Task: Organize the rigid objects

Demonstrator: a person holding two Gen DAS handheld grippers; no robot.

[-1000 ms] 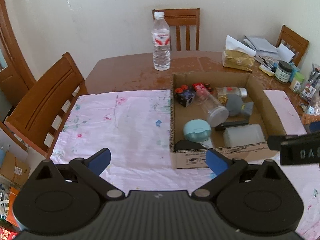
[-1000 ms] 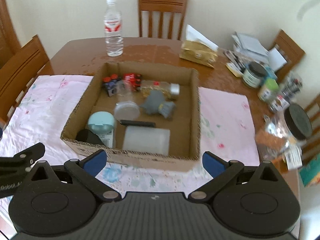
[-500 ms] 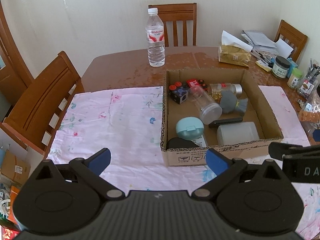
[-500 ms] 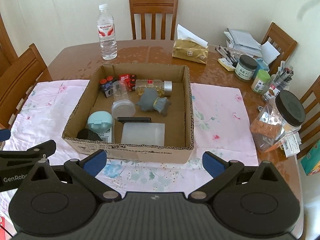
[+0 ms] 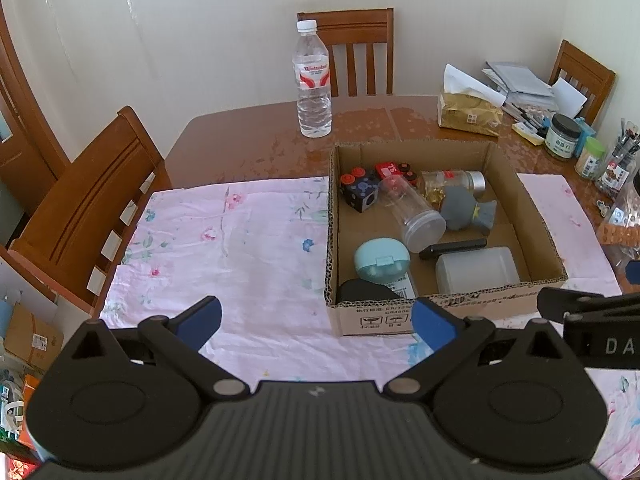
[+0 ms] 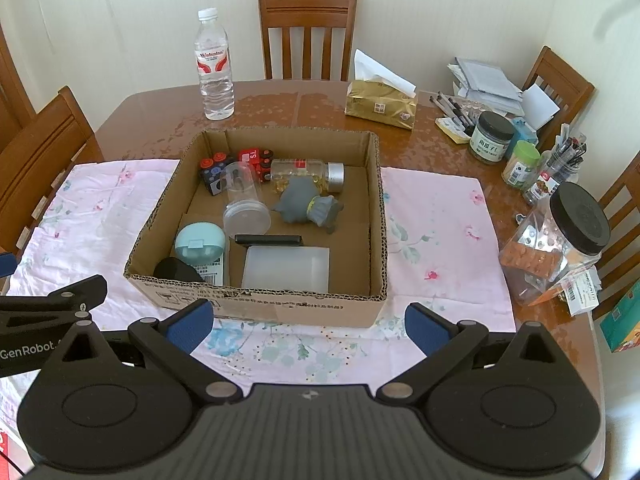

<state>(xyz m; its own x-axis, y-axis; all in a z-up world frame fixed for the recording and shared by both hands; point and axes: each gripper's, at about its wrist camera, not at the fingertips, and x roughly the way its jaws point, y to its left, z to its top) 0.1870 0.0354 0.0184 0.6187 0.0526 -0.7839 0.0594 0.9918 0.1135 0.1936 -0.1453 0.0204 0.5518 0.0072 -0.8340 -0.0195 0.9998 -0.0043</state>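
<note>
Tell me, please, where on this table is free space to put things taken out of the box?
Free: the pink cloth left of the cardboard box, up to the chair; a narrower cloth strip between the box and the cookie jar. Inside the box, only the right side is bare. Crowded: the far right corner around the tissue pack and the small jars.
</note>
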